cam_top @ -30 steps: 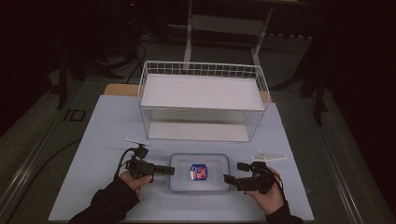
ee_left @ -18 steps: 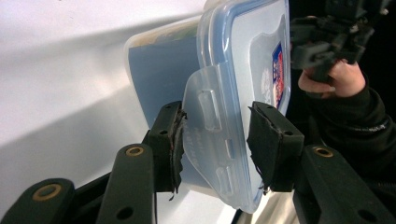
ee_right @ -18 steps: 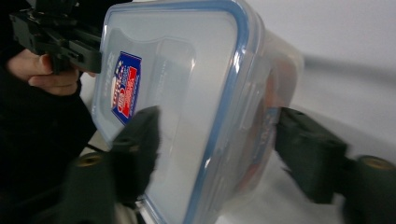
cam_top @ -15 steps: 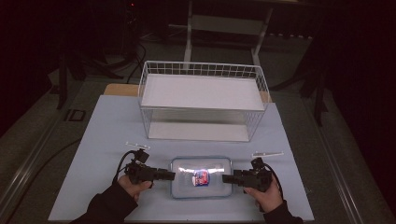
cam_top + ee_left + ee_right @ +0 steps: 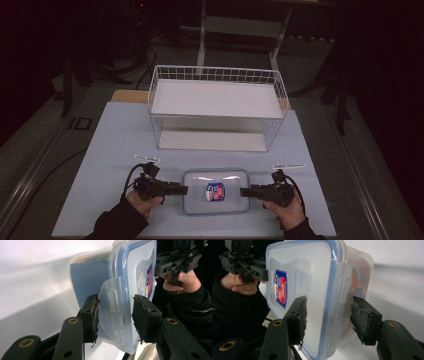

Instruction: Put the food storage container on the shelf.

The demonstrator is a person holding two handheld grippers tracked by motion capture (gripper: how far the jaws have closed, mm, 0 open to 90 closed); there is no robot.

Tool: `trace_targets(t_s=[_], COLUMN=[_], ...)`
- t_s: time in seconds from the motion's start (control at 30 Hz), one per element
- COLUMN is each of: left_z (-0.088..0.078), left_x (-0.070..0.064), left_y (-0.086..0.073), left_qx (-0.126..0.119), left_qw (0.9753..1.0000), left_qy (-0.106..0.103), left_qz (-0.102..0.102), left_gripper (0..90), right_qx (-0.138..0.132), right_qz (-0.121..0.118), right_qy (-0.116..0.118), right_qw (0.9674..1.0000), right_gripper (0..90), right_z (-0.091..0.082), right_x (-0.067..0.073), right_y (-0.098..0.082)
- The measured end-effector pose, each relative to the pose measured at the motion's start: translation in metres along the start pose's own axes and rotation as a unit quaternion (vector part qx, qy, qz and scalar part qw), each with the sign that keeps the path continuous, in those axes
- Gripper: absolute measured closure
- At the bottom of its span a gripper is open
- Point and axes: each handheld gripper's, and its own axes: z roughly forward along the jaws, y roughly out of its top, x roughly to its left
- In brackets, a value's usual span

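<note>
- Clear plastic container (image 5: 216, 192) with a blue-rimmed lid sits on the table (image 5: 110, 145), near its front edge, between the two tools and in front of the wire basket (image 5: 216, 107).
- Red-blue label (image 5: 215, 191) on the lid, about centre.
- Left tool (image 5: 183, 190): at the container's left short end, pressed in to its tightest, pinching the container's side latch flap (image 5: 113, 315). In the left gripper view one pad touches the flap; the other is at the lid's rim.
- Right tool (image 5: 244, 192): at the right short end, jaws have just been closing, with the lid edge and latch between them. Right gripper view: one pad on the lid top, the other with a small gap to the container side, so not clamped yet.
- Both hands low at the front edge of the table.
</note>
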Motion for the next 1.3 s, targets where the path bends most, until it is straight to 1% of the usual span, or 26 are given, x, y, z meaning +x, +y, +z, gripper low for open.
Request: trace_targets(t_s=[0.1,0.13,0.17,0.2,0.23,0.27,0.4,0.53,0.63,0.7,0.73,0.77,0.83,0.97,1.0,1.07,1.23,1.27,1.3], left_z=[0.0,0.0,0.0,0.0,0.0,0.0,-0.002,-0.004,-0.004,-0.003,-0.003,-0.003,-0.002,-0.001,-0.001,0.001,0.005,0.006,0.006], left_x=[-0.002,-0.005,-0.006,-0.006,-0.007,-0.007,-0.008,-0.009,-0.009,-0.008,-0.008,-0.007,-0.006,-0.005,-0.005,-0.003,0.002,0.006,0.006], left_y=[0.0,0.001,0.002,0.003,0.004,0.005,0.01,0.018,0.024,0.028,0.028,0.031,0.035,0.042,0.044,0.048,0.058,0.063,0.063], left_qx=[-0.001,-0.006,-0.008,-0.013,-0.016,-0.018,-0.034,-0.046,-0.056,-0.058,-0.058,-0.064,-0.065,-0.068,-0.071,-0.075,-0.084,-0.089,-0.089], left_qw=[1.0,0.9998,0.9997,0.9997,0.9996,0.9994,0.9987,0.9976,0.9968,0.9964,0.9964,0.9959,0.9956,0.9949,0.9943,0.9938,0.9926,0.9918,0.9918], left_qy=[0.003,0.014,0.016,0.016,0.018,0.02,0.024,0.029,0.032,0.035,0.035,0.037,0.039,0.044,0.049,0.051,0.057,0.059,0.059], left_qz=[0.005,0.011,0.015,0.014,0.016,0.022,0.029,0.042,0.046,0.052,0.052,0.052,0.055,0.06,0.063,0.065,0.066,0.07,0.07], left_gripper=[57.1,57.1,56.9,56.9,56.9,56.9,56.6,56.4,56.3,56.2,56.2,56.2,56.1,55.8,55.6,55.2,54.9,54.9,54.9], right_qx=[-0.002,-0.004,-0.006,-0.01,-0.01,-0.011,-0.019,-0.03,-0.036,-0.043,-0.043,-0.045,-0.046,-0.051,-0.053,-0.061,-0.07,-0.073,-0.073], right_qz=[0.003,0.003,-0.004,-0.008,-0.008,-0.008,-0.023,-0.041,-0.049,-0.051,-0.051,-0.054,-0.057,-0.06,-0.064,-0.071,-0.068,-0.067,-0.067], right_qy=[-0.001,-0.002,-0.008,-0.011,-0.012,-0.012,-0.017,-0.022,-0.026,-0.034,-0.034,-0.039,-0.038,-0.04,-0.042,-0.046,-0.047,-0.05,-0.05], right_qw=[1.0,1.0,0.9999,0.9999,0.9999,0.9998,0.9994,0.9985,0.9978,0.9972,0.9972,0.9967,0.9966,0.996,0.9957,0.9945,0.9941,0.9938,0.9938], right_gripper=[48.3,48.4,48.3,48.2,48.3,48.2,48.2,48.3,48.1,47.3,47.3,47.1,47.1,47.1,47.1,47.2,47.2,47.2,47.2], right_z=[-0.001,-0.001,-0.002,-0.002,-0.003,-0.003,-0.004,-0.006,-0.007,-0.007,-0.007,-0.006,-0.006,-0.006,-0.006,-0.006,-0.004,-0.003,-0.003], right_x=[0.001,0.001,0.002,0.002,0.003,0.003,0.004,0.007,0.007,0.008,0.008,0.008,0.005,0.003,0.003,0.001,-0.005,-0.008,-0.008], right_y=[0.0,0.001,0.002,0.003,0.004,0.005,0.012,0.023,0.03,0.035,0.035,0.037,0.044,0.05,0.051,0.058,0.067,0.07,0.07])
